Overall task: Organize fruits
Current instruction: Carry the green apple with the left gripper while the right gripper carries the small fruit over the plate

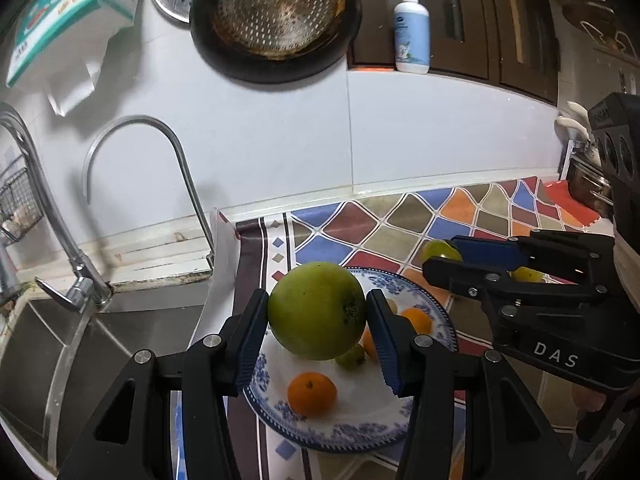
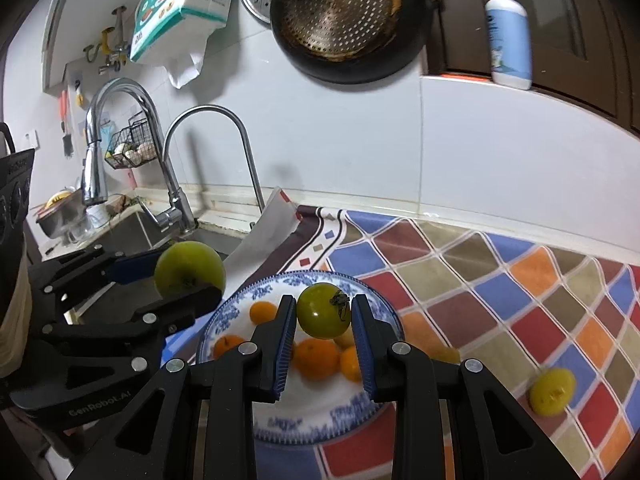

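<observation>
Sink [image 1: 80, 344] sits to the left of your left gripper [image 1: 317, 322], which clamps a big green fruit [image 1: 316, 310] above the plate [image 2: 240, 308]. Oranges [image 2: 316, 358] lie on that plate, under both grippers. Your right gripper [image 2: 323, 322] pinches a small green tomato [image 2: 323, 316] over the same plate; right of it, a yellow fruit [image 2: 552, 392] rests on the cloth [image 2: 500, 280]

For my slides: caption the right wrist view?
Right gripper holds a green tomato above the plate of oranges.
</observation>
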